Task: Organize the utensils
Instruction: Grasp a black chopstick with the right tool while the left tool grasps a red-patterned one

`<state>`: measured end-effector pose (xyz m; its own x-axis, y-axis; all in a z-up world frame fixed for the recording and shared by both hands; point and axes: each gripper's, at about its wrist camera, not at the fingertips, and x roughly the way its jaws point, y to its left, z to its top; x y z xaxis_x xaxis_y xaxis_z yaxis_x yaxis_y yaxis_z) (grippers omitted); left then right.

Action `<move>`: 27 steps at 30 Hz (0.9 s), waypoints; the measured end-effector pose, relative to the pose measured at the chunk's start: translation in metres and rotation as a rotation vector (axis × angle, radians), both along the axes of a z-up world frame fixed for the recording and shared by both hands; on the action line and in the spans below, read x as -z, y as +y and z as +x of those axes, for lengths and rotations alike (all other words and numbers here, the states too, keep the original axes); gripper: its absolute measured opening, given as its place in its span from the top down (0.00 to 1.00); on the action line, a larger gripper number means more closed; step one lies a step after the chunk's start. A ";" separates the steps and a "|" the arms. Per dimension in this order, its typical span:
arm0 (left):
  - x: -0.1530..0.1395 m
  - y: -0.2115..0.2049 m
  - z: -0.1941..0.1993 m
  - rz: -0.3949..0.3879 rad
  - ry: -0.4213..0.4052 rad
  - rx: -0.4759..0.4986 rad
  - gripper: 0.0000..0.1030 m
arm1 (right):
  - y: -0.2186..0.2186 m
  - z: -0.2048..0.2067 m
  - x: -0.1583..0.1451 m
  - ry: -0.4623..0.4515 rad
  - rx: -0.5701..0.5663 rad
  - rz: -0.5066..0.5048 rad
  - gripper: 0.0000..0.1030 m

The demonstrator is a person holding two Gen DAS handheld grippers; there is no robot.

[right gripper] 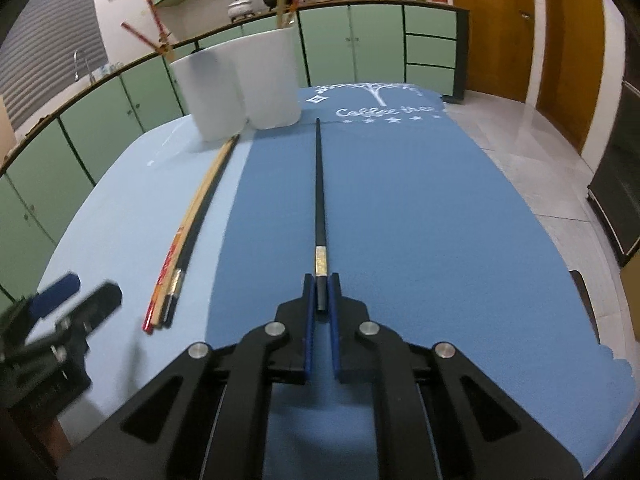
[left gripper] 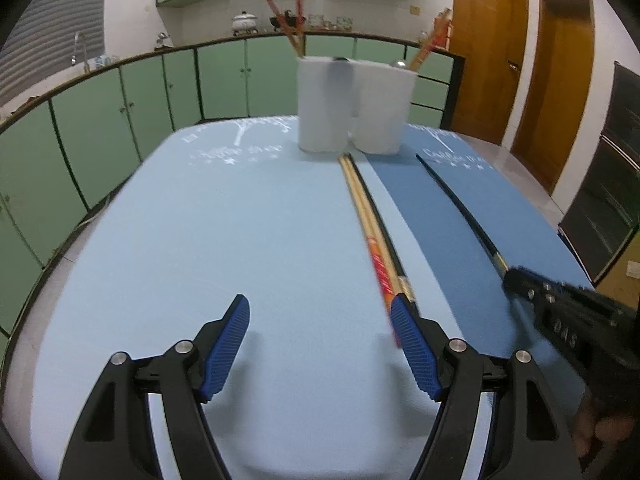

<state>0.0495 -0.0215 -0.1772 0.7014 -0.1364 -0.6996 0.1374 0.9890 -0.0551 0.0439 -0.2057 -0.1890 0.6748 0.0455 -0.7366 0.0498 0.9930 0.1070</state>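
While I watch left wrist view: my left gripper point(left gripper: 320, 344) gapes empty at lower centre, chopstick bundle point(left gripper: 370, 224) running up mid-frame toward white holders point(left gripper: 354, 104) | right wrist view: my right gripper point(right gripper: 321, 300) clamps black chopstick point(right gripper: 319, 184), centre, over dark blue mat point(right gripper: 420, 220).

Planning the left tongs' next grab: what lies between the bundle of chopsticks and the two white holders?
Nothing: the chopstick bundle runs right up to the white holders, tips at their base; right wrist view shows it.
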 end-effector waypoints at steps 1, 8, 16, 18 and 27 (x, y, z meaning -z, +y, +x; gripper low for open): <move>0.001 -0.003 0.000 0.000 0.005 0.005 0.30 | -0.001 0.000 0.000 -0.002 -0.001 0.001 0.95; 0.010 -0.013 0.002 0.032 0.049 0.023 0.31 | 0.001 -0.001 0.000 -0.009 -0.012 0.005 0.95; 0.011 0.010 0.009 -0.003 0.069 -0.092 0.31 | 0.002 0.000 0.000 -0.006 -0.022 0.009 0.94; 0.011 0.011 0.008 -0.009 0.068 -0.094 0.31 | 0.004 -0.001 0.000 -0.005 -0.030 0.007 0.94; 0.013 0.002 0.008 0.008 0.057 -0.064 0.61 | 0.008 0.001 0.002 0.007 -0.043 0.001 0.94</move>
<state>0.0572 -0.0199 -0.1904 0.6676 -0.0869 -0.7395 0.0706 0.9961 -0.0533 0.0445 -0.1974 -0.1906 0.6673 0.0757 -0.7409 0.0074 0.9941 0.1082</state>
